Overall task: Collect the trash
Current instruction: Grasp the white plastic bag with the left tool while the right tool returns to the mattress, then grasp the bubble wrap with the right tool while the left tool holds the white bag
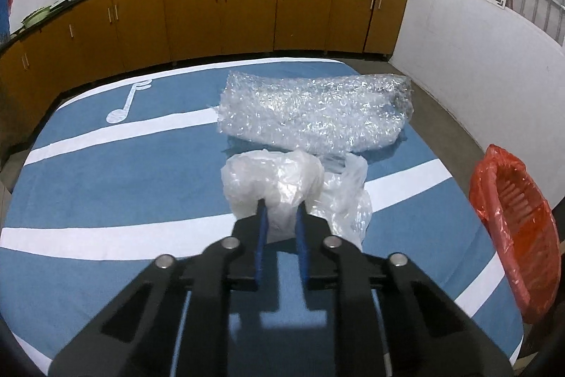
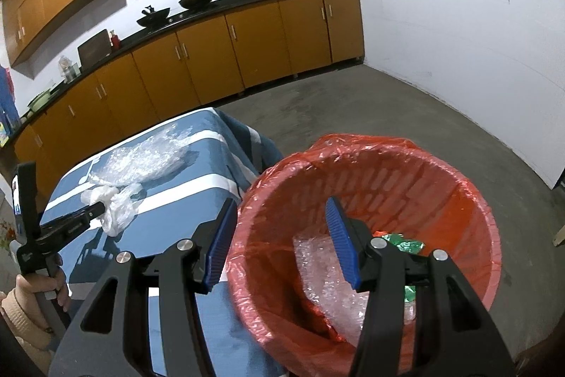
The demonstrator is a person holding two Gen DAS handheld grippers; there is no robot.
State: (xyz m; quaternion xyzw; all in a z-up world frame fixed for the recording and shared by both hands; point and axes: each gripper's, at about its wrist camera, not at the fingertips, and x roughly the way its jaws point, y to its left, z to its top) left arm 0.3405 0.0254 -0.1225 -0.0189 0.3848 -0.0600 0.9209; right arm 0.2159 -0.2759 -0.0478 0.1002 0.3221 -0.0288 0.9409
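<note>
My left gripper (image 1: 280, 209) is shut on a crumpled white plastic bag (image 1: 275, 179) and holds it just above the blue striped tablecloth (image 1: 106, 186); the same bag shows in the right wrist view (image 2: 113, 204). A large roll of bubble wrap (image 1: 314, 112) lies on the cloth behind it, also in the right wrist view (image 2: 141, 161). My right gripper (image 2: 280, 207) is open and empty above the red-lined trash bin (image 2: 459, 200). Inside the bin lie a piece of bubble wrap (image 2: 325, 274) and a green wrapper (image 2: 406, 242).
The bin (image 1: 512, 221) stands on the floor by the table's right edge. Orange kitchen cabinets (image 1: 219, 13) with pans on the counter run along the far wall. Bare concrete floor (image 2: 388, 108) lies beyond the bin. A white wall (image 1: 476, 59) is at the right.
</note>
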